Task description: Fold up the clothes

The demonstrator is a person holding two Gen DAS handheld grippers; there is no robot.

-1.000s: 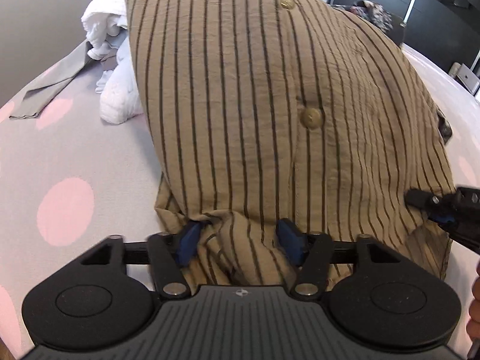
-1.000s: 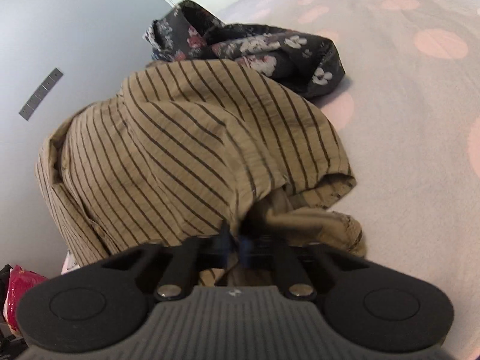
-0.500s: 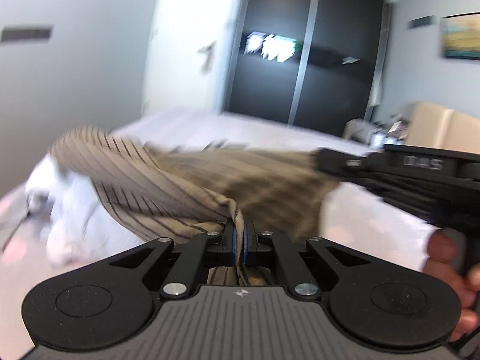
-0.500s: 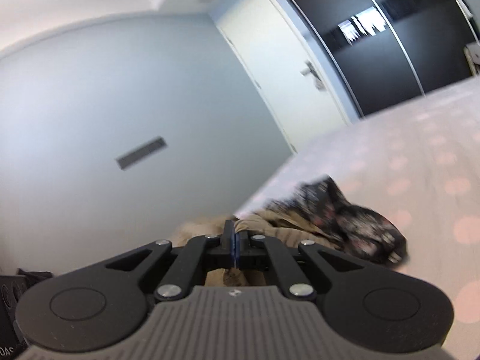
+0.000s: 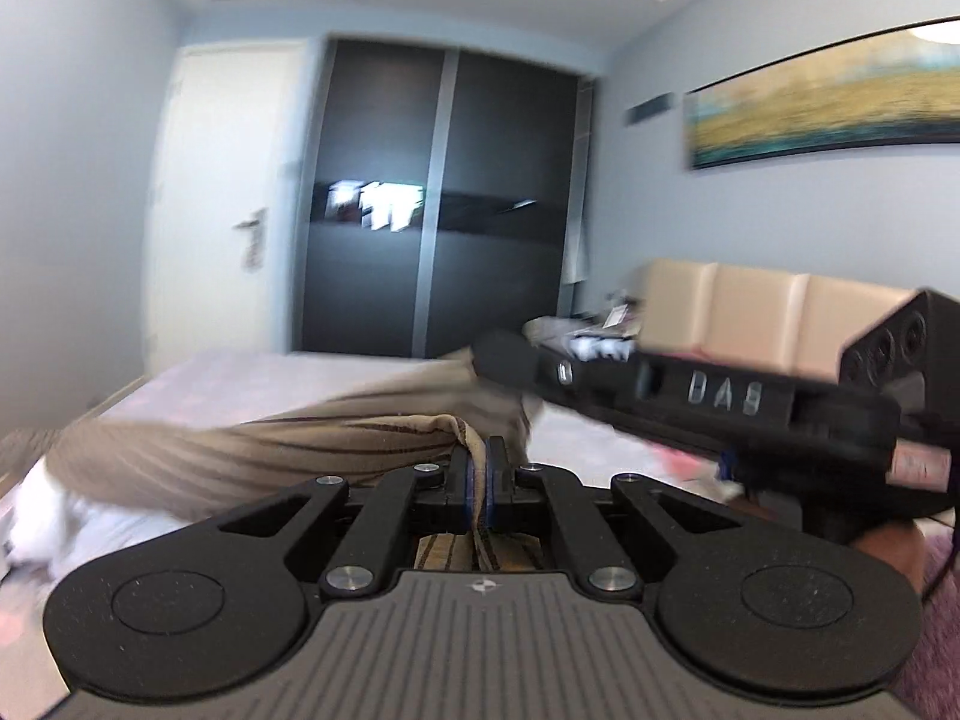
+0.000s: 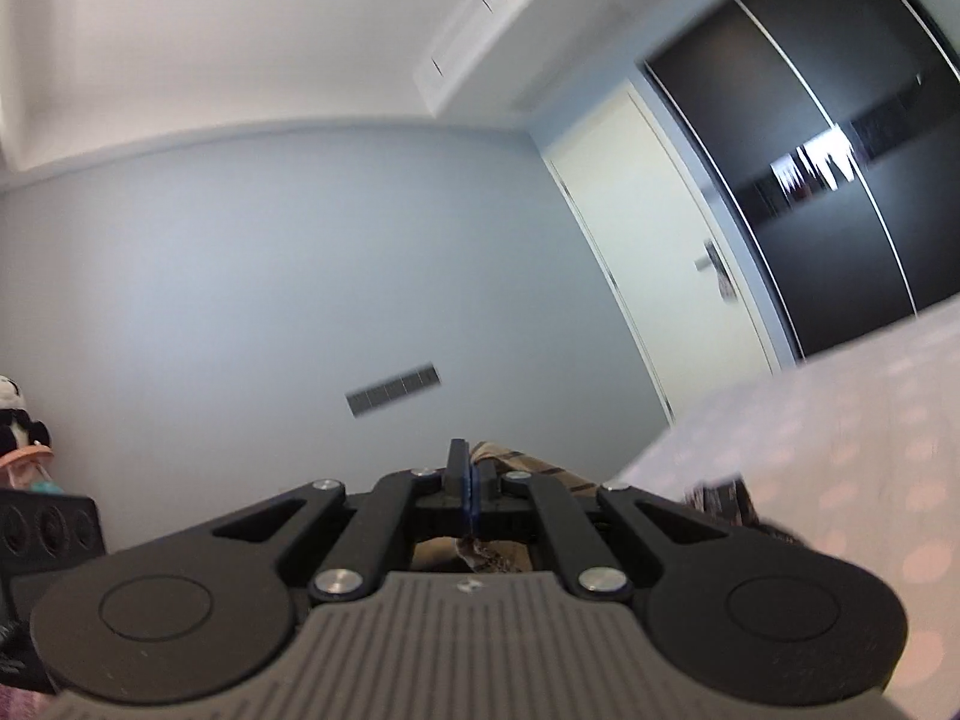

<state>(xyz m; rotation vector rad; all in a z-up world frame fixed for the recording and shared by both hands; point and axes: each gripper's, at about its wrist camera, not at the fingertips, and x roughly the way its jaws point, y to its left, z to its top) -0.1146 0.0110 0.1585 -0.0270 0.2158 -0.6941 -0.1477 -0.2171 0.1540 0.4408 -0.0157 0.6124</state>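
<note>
A tan shirt with dark stripes (image 5: 270,450) hangs lifted above the bed, stretched between both grippers. My left gripper (image 5: 479,465) is shut on a bunched edge of it, and cloth shows between the blue pads. My right gripper (image 6: 471,477) is shut on another part of the shirt (image 6: 528,462), with a scrap of cloth behind its pads. In the left wrist view the right gripper (image 5: 501,357) comes in from the right, blurred, with its tip at the shirt's far end. A hand (image 5: 888,552) holds it.
The bed's sheet with pink dots (image 6: 840,420) lies below. A white pile of clothes (image 5: 36,516) sits at the left and a dark floral garment (image 6: 720,498) beside the shirt. A dark wardrobe (image 5: 444,210), a white door (image 5: 234,210) and a tan headboard (image 5: 750,312) stand beyond.
My left gripper closed on the shirt's edge. Both grippers then rose and tilted up from the bed, and the shirt came up with them off the sheet.
</note>
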